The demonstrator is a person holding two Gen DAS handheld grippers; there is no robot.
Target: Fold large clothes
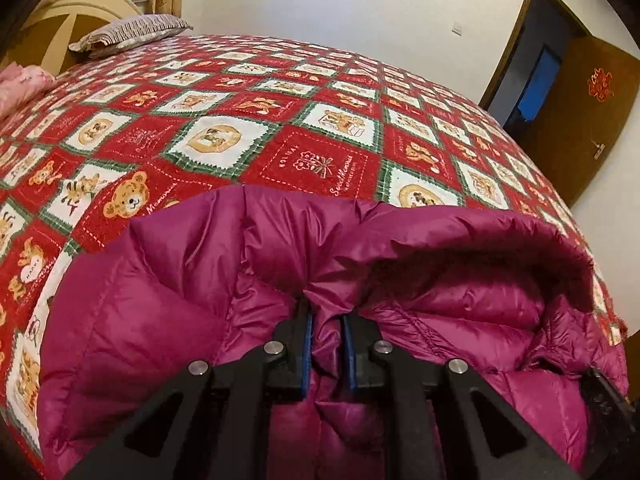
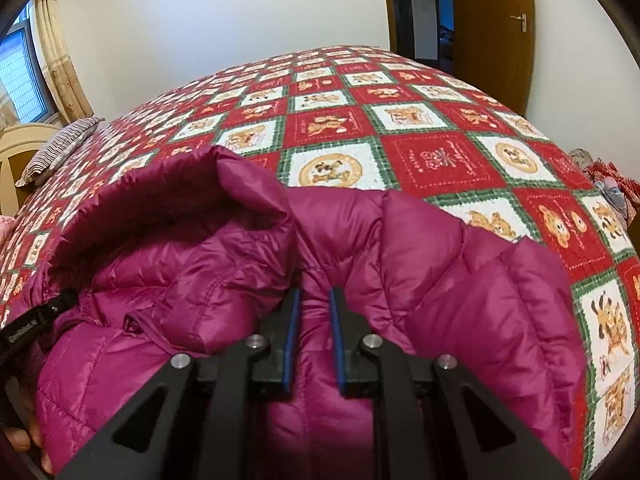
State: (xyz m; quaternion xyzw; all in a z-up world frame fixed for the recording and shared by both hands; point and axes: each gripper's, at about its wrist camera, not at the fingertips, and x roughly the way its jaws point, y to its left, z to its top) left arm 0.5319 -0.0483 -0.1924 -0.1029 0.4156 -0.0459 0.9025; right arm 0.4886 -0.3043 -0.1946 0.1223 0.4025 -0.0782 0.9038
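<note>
A magenta quilted down jacket (image 1: 168, 312) with a hood (image 1: 480, 248) lies at the near edge of the bed; it also shows in the right wrist view (image 2: 460, 280). My left gripper (image 1: 327, 312) is shut on a bunched fold of the jacket at the shoulder, left of the hood. My right gripper (image 2: 314, 300) is shut on a fold at the other shoulder, right of the hood (image 2: 180, 208). The left gripper's body (image 2: 36, 320) shows at the left edge of the right wrist view.
The bed carries a red, white and green bear-pattern quilt (image 1: 320, 120) that stretches far ahead. A striped pillow (image 1: 132, 32) and headboard (image 1: 52, 28) are at the far left. An open wooden door (image 1: 576, 112) stands at the right. Bundled cloth (image 2: 612, 188) sits off the bed's right side.
</note>
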